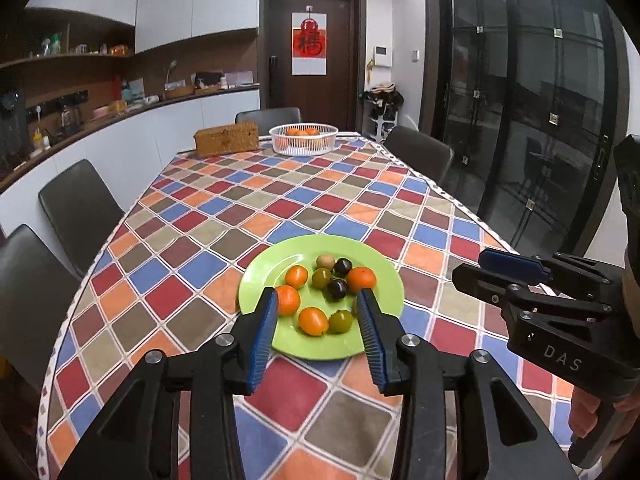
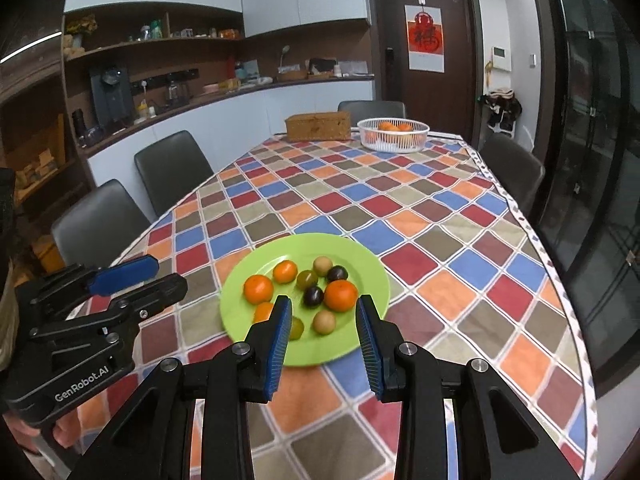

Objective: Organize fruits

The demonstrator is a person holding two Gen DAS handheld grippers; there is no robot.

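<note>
A green plate (image 1: 320, 346) (image 2: 360, 264) lies on the checkered tablecloth near the table's front. It holds several small fruits: oranges (image 1: 296, 276) (image 2: 340, 295), dark plums (image 1: 337, 289) (image 2: 313, 296), green fruits (image 1: 321, 278) (image 2: 307, 278) and a tan one (image 1: 325, 261) (image 2: 324, 322). My left gripper (image 1: 317, 294) hovers over the plate's near edge, jaws apart, nothing between them. My right gripper (image 2: 323, 300) hangs likewise over the near edge, open and empty. Each gripper shows in the other's view: the right gripper (image 1: 472, 272) right of the plate, the left gripper (image 2: 160, 276) left of it.
At the table's far end stand a white basket (image 1: 304, 140) (image 2: 393, 136) with oranges and a wicker box (image 1: 227, 138) (image 2: 318, 126). Dark chairs (image 1: 80, 196) (image 2: 172, 168) line the left side, and another chair (image 1: 420, 152) stands on the right. Glass doors are at the right.
</note>
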